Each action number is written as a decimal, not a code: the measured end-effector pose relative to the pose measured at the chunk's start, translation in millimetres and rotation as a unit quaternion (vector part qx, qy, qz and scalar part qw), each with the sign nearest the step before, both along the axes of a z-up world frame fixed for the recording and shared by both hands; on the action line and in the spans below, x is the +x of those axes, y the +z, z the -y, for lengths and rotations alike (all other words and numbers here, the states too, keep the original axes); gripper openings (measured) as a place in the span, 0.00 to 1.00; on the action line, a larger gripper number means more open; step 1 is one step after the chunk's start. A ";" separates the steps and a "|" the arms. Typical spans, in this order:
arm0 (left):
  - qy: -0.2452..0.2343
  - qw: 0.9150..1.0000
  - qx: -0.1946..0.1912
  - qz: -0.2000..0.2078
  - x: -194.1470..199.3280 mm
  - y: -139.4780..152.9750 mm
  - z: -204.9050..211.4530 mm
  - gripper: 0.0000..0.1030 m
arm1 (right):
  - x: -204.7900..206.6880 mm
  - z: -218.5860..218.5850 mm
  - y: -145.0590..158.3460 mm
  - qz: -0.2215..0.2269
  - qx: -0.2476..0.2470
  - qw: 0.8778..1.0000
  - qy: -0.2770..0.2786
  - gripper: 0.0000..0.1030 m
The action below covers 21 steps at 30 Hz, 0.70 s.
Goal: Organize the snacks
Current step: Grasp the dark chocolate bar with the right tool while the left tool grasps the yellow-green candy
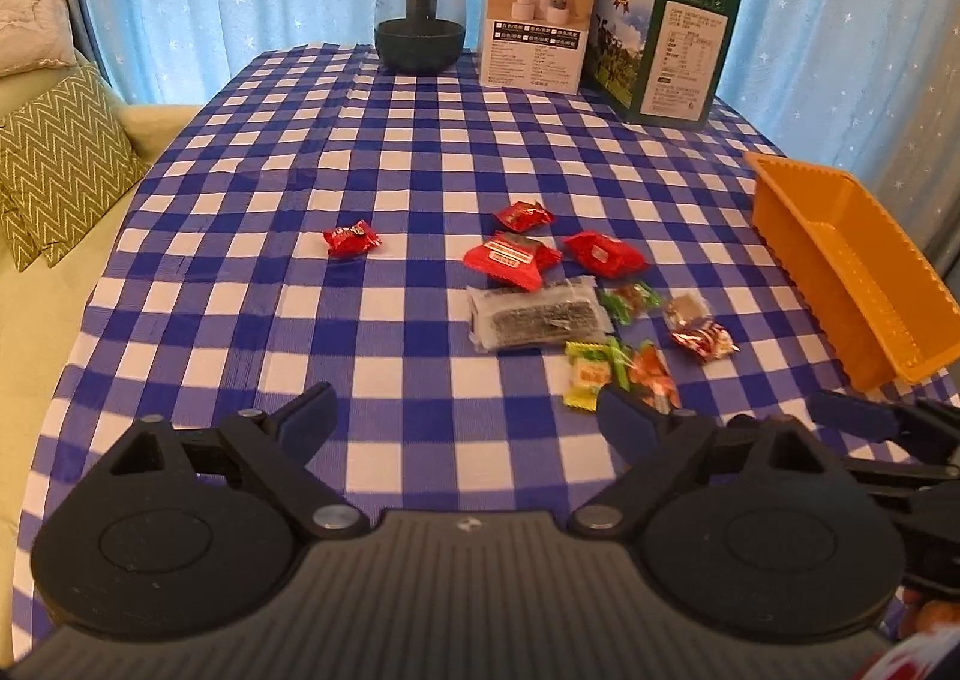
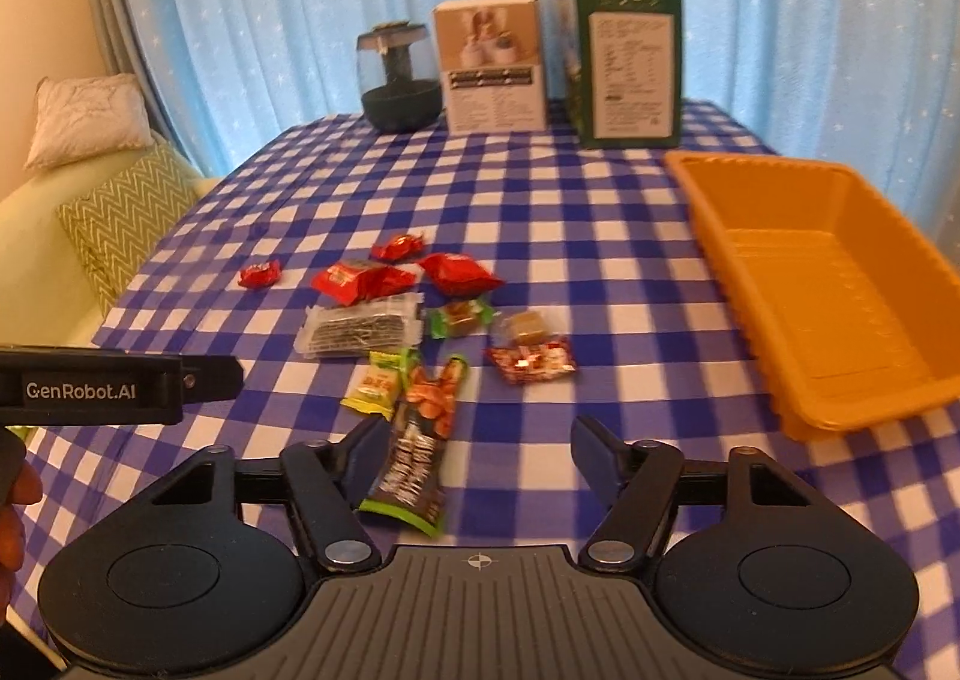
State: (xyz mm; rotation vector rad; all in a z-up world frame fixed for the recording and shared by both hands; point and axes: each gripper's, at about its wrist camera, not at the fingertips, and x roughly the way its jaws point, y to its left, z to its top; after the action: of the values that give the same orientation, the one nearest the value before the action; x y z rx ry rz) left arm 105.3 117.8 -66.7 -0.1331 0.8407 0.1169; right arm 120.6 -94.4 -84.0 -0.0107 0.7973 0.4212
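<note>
Several wrapped snacks lie loose on the blue-checked tablecloth (image 1: 420,152): red packets (image 1: 510,257), a clear packet of dark sheets (image 1: 537,317), a yellow packet (image 1: 591,374) and small candies (image 1: 630,302). My left gripper (image 1: 468,410) hovers open just short of them, with nothing between its fingers. My right gripper (image 2: 480,440) stands open low over the cloth. A long dark nut packet (image 2: 420,440) lies between its fingers, close to the left one and apart from the right one. An orange basket (image 2: 840,284) sits empty at the right.
At the table's far edge stand a dark humidifier (image 1: 420,20), a white box (image 1: 534,17) and a green box (image 1: 666,44), with a blue curtain behind. A sofa with cushions (image 1: 54,170) lies left of the table. The left gripper's side (image 2: 120,386) shows at the right wrist view's left edge.
</note>
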 end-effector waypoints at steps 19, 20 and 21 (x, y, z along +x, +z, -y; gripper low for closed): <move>-0.013 1.000 -0.015 -0.007 16.1 -23.4 -9.2 0.77 | 31.4 -37.0 -40.7 -0.023 -0.014 0.999 0.023 0.30; -0.015 1.000 -0.015 -0.007 16.6 -23.6 -7.4 0.77 | 30.5 -35.1 -39.0 -0.022 -0.011 0.999 0.025 0.30; -0.018 1.000 -0.016 -0.007 17.6 -24.0 -5.5 0.77 | 28.7 -32.8 -36.5 -0.018 -0.010 0.999 0.026 0.29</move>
State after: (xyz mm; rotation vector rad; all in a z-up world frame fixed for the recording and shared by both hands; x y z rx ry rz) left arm 122.9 123.3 -90.7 -0.1474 0.8592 0.0716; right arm 149.3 -61.6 -120.5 -0.0428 0.8377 0.4633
